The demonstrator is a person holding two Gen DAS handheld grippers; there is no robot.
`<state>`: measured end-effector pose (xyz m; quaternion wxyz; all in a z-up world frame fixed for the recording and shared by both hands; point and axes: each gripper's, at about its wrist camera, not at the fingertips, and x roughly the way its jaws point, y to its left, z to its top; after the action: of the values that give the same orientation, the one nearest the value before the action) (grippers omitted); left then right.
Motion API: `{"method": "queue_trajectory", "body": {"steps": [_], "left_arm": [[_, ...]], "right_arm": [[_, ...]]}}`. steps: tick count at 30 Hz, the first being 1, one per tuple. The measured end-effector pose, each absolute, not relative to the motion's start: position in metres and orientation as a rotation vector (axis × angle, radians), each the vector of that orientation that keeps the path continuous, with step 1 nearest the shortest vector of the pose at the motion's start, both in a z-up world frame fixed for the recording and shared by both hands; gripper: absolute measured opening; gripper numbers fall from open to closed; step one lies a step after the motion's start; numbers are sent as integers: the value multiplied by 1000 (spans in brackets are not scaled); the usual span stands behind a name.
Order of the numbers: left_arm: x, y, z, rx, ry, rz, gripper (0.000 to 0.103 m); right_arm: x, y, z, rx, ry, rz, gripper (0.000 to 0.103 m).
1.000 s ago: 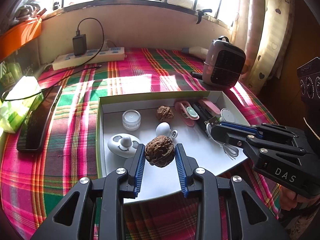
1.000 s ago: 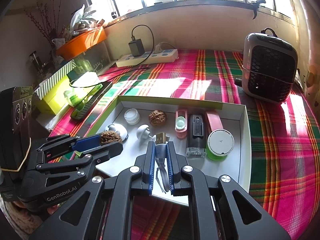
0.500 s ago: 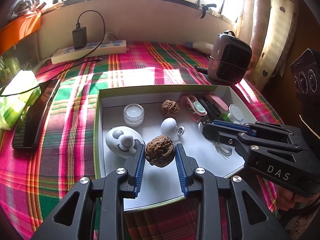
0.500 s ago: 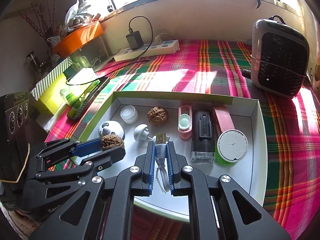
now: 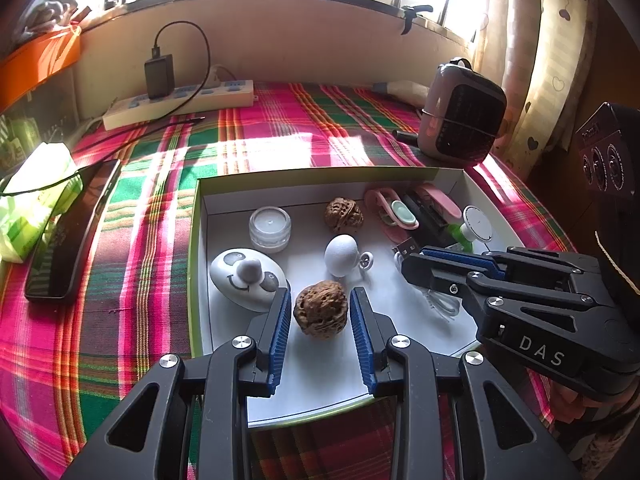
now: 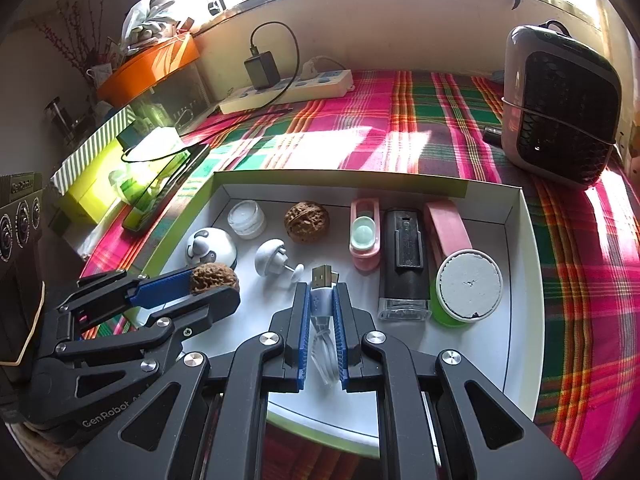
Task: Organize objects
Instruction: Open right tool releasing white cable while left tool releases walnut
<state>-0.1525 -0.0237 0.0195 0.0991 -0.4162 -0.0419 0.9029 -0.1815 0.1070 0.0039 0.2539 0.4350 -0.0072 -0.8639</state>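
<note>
Both grippers hang over the near half of the open white tray, each already carrying an item. The left gripper pinches a walnut between its blue pads; the nut looks clear of the tray floor, above the near-left part, just beside the white smiley-face toy and nearer the camera than the small white mushroom-shaped piece. A second walnut lies at the tray's far wall, straight ahead of the left fingers and beyond the mushroom piece, beside the small clear jar. The right gripper has its pads pressed against the plug end of a white USB cable; the metal connector points forward past the fingertips, and the slack loops back between the jaws, so the cable's long axis runs along the gripper's own line.

The deciding relation, as a judgement: the free floor lies between the mushroom piece and the black rectangular device, directly under and ahead of the cable plug, whereas the held walnut's partner sits farther off along the left gripper's axis. The left gripper is the nearer one to that walnut.
</note>
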Motion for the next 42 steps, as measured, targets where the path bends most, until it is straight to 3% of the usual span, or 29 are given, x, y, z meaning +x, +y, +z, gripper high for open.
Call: {"method": "queue_trajectory", "body": {"steps": [22, 30, 42], "left_arm": [[-151, -23, 20, -1235, -116, 2677, 28], [-146, -25, 21, -1234, -108, 2696, 29], [-125, -22, 35, -1192, -52, 2766, 30]], "right_arm": [[-178, 108, 2, 1200, -22, -2357, 13], [-172, 109, 4, 1196, -12, -2372, 28], [-148, 109, 17, 1134, 50, -2444, 35]]}}
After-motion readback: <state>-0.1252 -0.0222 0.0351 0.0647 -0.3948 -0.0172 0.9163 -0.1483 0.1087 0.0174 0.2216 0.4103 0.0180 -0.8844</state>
